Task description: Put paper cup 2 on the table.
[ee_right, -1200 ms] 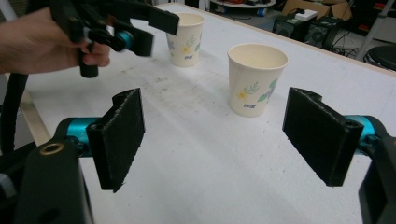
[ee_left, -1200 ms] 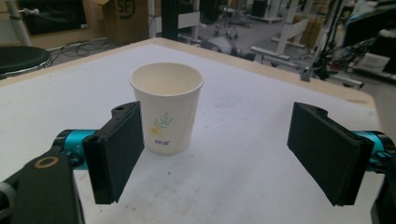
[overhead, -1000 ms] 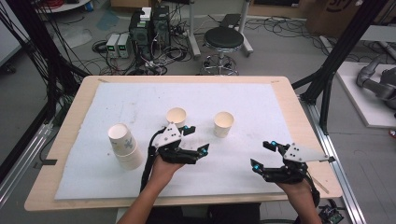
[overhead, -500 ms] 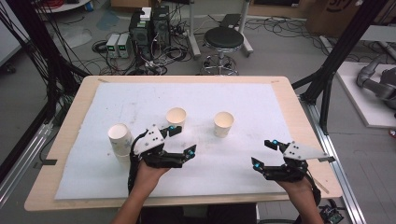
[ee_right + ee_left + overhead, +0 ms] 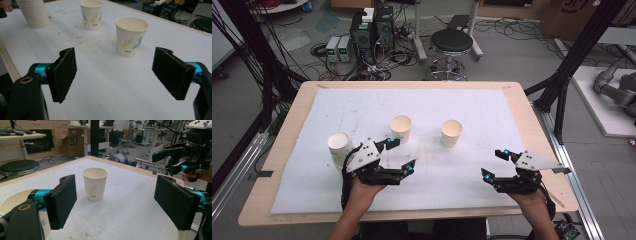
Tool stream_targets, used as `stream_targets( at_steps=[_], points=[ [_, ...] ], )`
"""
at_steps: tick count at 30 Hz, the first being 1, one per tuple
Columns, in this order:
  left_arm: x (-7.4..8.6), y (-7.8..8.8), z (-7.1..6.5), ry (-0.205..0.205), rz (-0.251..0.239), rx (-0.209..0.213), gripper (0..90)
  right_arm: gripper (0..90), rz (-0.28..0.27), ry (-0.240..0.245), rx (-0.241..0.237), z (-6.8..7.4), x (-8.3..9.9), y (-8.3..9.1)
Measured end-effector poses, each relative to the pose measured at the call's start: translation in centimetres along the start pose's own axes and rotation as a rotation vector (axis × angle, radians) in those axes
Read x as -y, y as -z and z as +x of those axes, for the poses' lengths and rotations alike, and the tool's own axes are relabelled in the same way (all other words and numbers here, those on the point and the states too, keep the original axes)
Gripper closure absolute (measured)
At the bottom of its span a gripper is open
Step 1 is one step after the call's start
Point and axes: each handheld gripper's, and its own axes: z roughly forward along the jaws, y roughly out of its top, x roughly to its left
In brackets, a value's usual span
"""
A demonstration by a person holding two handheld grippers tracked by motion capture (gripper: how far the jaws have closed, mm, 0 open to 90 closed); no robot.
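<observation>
Two single paper cups with a floral print stand upright on the white mat: one in the middle [image 5: 401, 127] and one to its right [image 5: 451, 132]. A stack of cups [image 5: 339, 145] stands at the left. My left gripper [image 5: 402, 155] is open just in front of the middle cup, beside the stack, with nothing between its pads. In the left gripper view the right cup [image 5: 95, 183] stands ahead between the open jaws, and the middle cup's rim [image 5: 10, 202] shows at lower left. My right gripper [image 5: 493, 164] is open near the front right, facing the right cup [image 5: 131, 36].
The wooden table edge [image 5: 522, 100] frames the white mat [image 5: 462, 105]. In the right gripper view the stack [image 5: 33, 12] and the middle cup [image 5: 91, 13] stand farther off. A stool [image 5: 452, 42] and electronics sit on the floor beyond the table.
My left gripper has drawn back a little toward the near left, away from the middle cup. The right gripper has hardly moved.
</observation>
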Motion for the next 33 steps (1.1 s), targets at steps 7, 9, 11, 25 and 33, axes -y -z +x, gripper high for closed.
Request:
stream_targets(
  at_steps=[7, 9, 11, 25, 33],
  points=[
    [0.1, 0.5, 0.0, -0.008, 0.009, -0.005, 18.3, 20.4, -0.006, -0.013, 0.006, 0.0, 0.2, 0.4],
    [0.2, 0.7, -0.1, -0.012, 0.014, -0.005, 18.5, 20.4, -0.011, -0.014, 0.004, 0.0, 0.2, 0.5],
    [0.3, 0.9, -0.2, -0.018, 0.015, -0.003, 18.6, 20.3, -0.010, -0.009, 0.001, 0.0, 0.2, 0.4],
    [0.2, 1.2, -0.8, -0.025, 0.022, -0.004, 18.8, 20.4, -0.009, -0.002, -0.014, 0.2, 0.2, 0.2],
    [0.3, 1.5, -0.9, -0.013, 0.022, -0.017, 18.8, 20.3, -0.011, -0.006, -0.013, 0.1, 0.3, 0.2]
  ],
)
